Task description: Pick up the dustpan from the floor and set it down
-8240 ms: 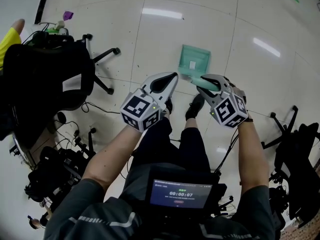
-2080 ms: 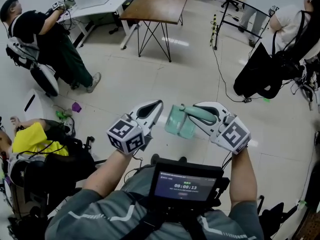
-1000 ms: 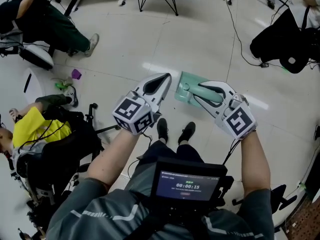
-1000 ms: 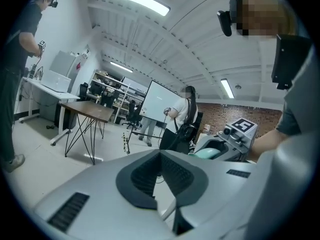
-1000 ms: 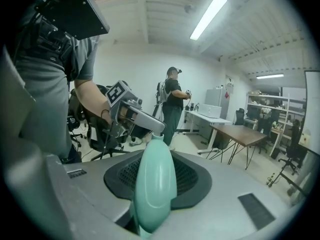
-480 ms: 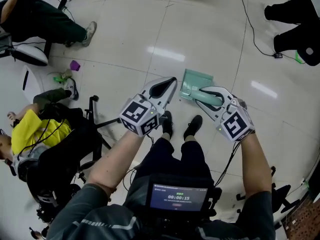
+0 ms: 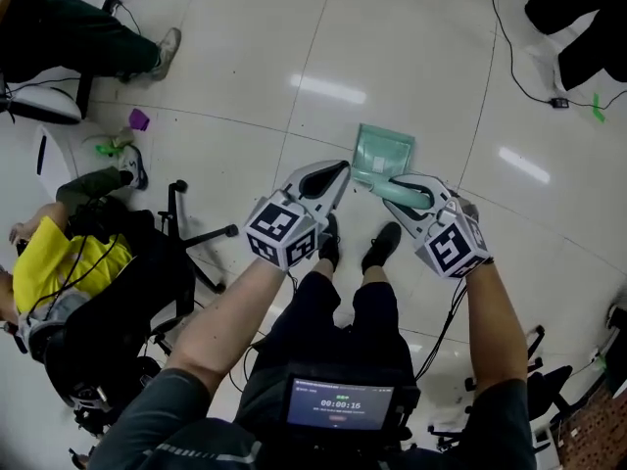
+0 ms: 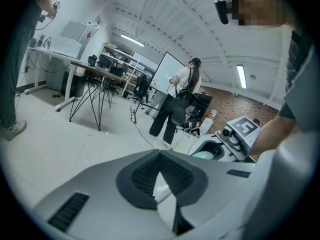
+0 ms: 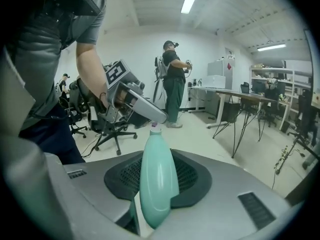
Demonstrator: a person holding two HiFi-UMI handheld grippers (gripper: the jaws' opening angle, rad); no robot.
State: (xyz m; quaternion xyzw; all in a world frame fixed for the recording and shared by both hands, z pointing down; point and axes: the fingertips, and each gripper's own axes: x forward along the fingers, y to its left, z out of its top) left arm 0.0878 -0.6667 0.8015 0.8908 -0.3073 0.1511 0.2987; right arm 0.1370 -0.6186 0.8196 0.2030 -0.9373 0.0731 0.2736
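— Right gripper [image 7: 392, 184] first: what has it got?
— Its jaws are clamped about halfway closed on the mint-green handle [image 9: 157, 179] of the dustpan [image 7: 383, 152]. In the right gripper view the handle stands between the ribbed pads, its small end pointing away from the camera.
— Why hold it by the handle?
— My guess is that it keeps the pan out in front, tray end leading toward the floor [image 7: 294, 57], so it can be set flat without the jaws getting underneath.
— And the left gripper [image 7: 338, 169]?
— Pads together at the tips, nothing between them. It sits just beside the right one, apart from the dustpan, and looks like a spare.
— Where is the dustpan, exactly?
— Just ahead of the person's shoes [image 7: 382, 246], between the two gripper tips and slightly beyond them, over pale glossy tile. Whether the tray touches the floor I cannot tell from above.
— So the set-down isn't finished?
— I'd judge not: the grip is on, and nothing shows the pan resting by itself. An office chair [image 7: 196, 238] stands well to the left, out of the way.
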